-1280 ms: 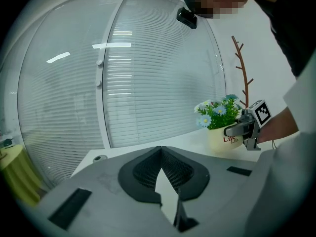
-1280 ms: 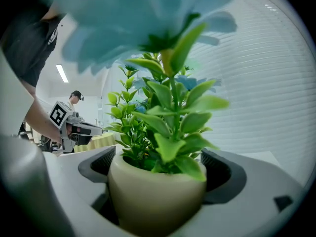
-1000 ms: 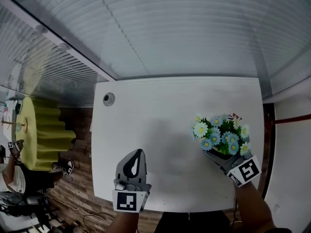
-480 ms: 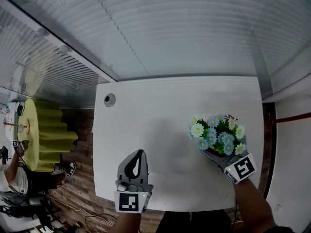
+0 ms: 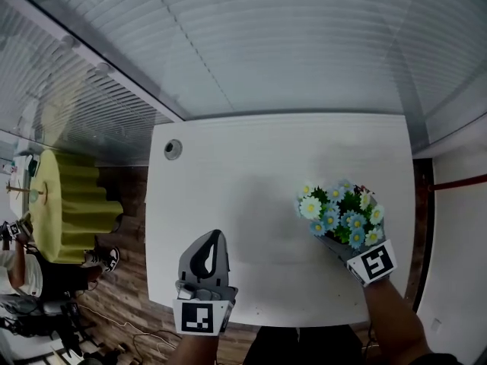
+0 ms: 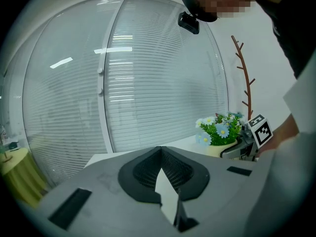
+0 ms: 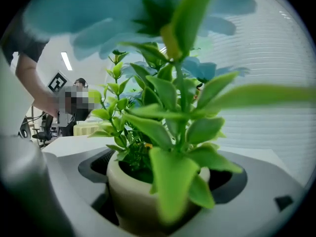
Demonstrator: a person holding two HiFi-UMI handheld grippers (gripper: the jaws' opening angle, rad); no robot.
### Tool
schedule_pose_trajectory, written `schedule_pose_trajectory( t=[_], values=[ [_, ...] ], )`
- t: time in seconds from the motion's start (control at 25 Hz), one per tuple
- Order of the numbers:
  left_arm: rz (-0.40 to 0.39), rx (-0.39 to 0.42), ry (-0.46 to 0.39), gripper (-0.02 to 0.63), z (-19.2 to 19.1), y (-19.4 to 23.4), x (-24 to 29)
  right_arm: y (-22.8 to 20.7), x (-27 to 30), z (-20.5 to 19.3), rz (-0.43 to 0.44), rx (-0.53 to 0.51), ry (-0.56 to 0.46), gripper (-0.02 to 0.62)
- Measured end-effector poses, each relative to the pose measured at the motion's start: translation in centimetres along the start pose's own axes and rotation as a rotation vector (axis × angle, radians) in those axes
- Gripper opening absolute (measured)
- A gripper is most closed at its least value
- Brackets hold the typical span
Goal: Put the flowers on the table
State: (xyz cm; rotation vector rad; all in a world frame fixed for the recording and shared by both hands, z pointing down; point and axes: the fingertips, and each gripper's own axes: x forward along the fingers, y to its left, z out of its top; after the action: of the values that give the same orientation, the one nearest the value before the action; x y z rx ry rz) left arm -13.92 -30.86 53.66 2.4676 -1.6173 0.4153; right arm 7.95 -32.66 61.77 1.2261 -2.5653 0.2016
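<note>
Holding our grey left gripper (image 5: 213, 242) over the near edge of the white rectangular table (image 5: 251, 166), we have its jaws pressed together on nothing. Further right, our right gripper (image 5: 340, 243) clasps the cream ceramic pot (image 7: 131, 191) of blue and white daisy-like flowers (image 5: 342, 210) above the table's right part. From overhead the blooms hide the pot. We cannot tell whether its base touches the table.

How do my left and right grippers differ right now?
The left gripper is shut and empty; the right gripper is shut on the flower pot. The left is over the near edge of the table; the right is over its right side. Both point away from the person.
</note>
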Motion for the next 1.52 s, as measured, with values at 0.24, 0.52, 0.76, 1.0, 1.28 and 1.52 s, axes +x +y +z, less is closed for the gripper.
schedule_pose_trajectory(
  t=[0.24, 0.52, 0.76, 1.0, 1.28, 1.52],
  values=[
    [0.015, 0.007, 0.021, 0.005, -1.0, 0.4, -1.2, 0.6, 0.2, -0.7, -0.008, -0.007, 0.009, 0.543],
    [0.019, 0.025, 0.002, 0.005, -0.5, 0.2, -2.2, 0.6, 0.2, -1.1, -0.009, -0.002, -0.002, 0.543],
    [0.031, 0.052, -0.007, 0.004, -0.3, -0.1, -5.0, 1.2, -1.3, -1.1, -0.013, 0.035, -0.044, 0.543],
    [0.024, 0.103, -0.071, 0.005, 1.7, -0.6, -7.1, 1.5, -3.5, 0.0, -0.035, 0.03, -0.065, 0.543],
    [0.018, 0.109, -0.138, 0.005, 4.3, -0.9, -8.9, 2.8, -6.5, 3.4, -0.065, -0.002, -0.107, 0.543],
    [0.033, 0.082, -0.122, 0.004, 5.7, -0.6, -11.0, 4.6, -8.8, 6.3, -0.091, -0.025, -0.102, 0.543]
  ],
)
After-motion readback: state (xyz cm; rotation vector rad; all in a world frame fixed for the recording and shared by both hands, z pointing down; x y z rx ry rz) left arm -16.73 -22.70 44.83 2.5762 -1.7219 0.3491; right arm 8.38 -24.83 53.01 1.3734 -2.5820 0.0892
